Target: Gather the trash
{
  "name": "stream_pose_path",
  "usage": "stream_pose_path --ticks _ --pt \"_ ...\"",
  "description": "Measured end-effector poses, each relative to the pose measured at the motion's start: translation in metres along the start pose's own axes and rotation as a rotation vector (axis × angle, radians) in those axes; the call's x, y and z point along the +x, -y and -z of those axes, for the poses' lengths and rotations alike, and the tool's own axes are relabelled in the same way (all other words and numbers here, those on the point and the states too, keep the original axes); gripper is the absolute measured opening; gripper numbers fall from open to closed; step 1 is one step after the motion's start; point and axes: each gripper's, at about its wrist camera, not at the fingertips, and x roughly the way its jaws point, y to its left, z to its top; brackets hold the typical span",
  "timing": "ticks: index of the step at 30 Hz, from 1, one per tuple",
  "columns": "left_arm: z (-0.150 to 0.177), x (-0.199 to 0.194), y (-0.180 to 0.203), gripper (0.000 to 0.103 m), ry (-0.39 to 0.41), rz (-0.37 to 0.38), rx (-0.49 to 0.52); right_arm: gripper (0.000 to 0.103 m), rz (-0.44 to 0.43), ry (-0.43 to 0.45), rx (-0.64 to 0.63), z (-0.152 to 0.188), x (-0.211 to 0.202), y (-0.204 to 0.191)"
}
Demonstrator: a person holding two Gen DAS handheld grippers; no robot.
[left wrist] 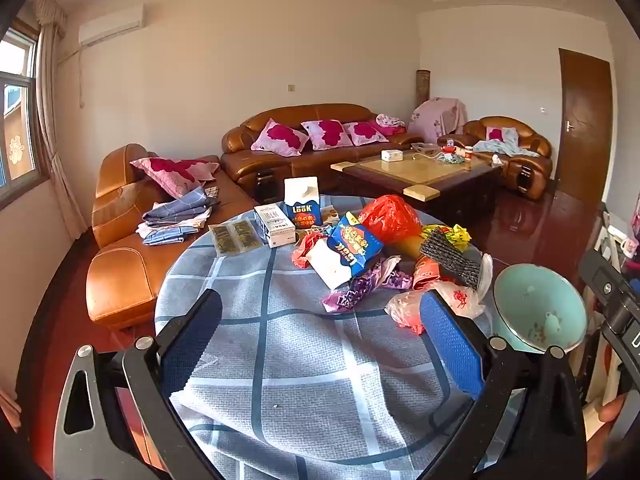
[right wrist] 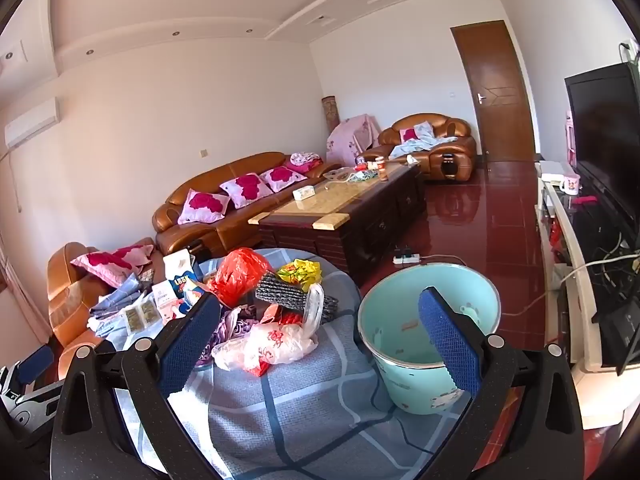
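Trash lies in a heap on the round table's blue checked cloth (left wrist: 280, 360): a red plastic bag (left wrist: 386, 216), a blue snack packet (left wrist: 352, 246), a milk carton (left wrist: 302, 202), a purple wrapper (left wrist: 356, 292), a grey ribbed pad (left wrist: 450, 258), a yellow wrapper (right wrist: 300, 272) and a white bag with red print (right wrist: 272, 344). A mint green bin (right wrist: 430, 336) stands at the table's right edge. My left gripper (left wrist: 320, 320) hangs open above the cloth, short of the heap. My right gripper (right wrist: 320, 320) is open too, between the white bag and the bin.
Brown leather sofas (left wrist: 304, 148) with pink cushions line the far wall and left side, folded clothes (left wrist: 176, 216) on one. A dark coffee table (right wrist: 344, 216) stands behind the round table. A TV stand (right wrist: 580, 280) with cables runs along the right. The floor is glossy red.
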Motion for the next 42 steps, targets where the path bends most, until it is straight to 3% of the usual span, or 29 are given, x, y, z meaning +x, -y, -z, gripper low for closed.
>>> stream_pose_path --ticks 11,42 --pt "0.0016 0.005 -0.0047 0.097 -0.036 0.025 -0.037 0.098 0.014 -0.001 -0.004 -0.0011 0.0 0.0058" --pt "0.0006 -0.0002 -0.0003 0.097 -0.019 0.049 -0.034 0.098 0.011 -0.018 0.006 -0.0017 0.0001 0.0014"
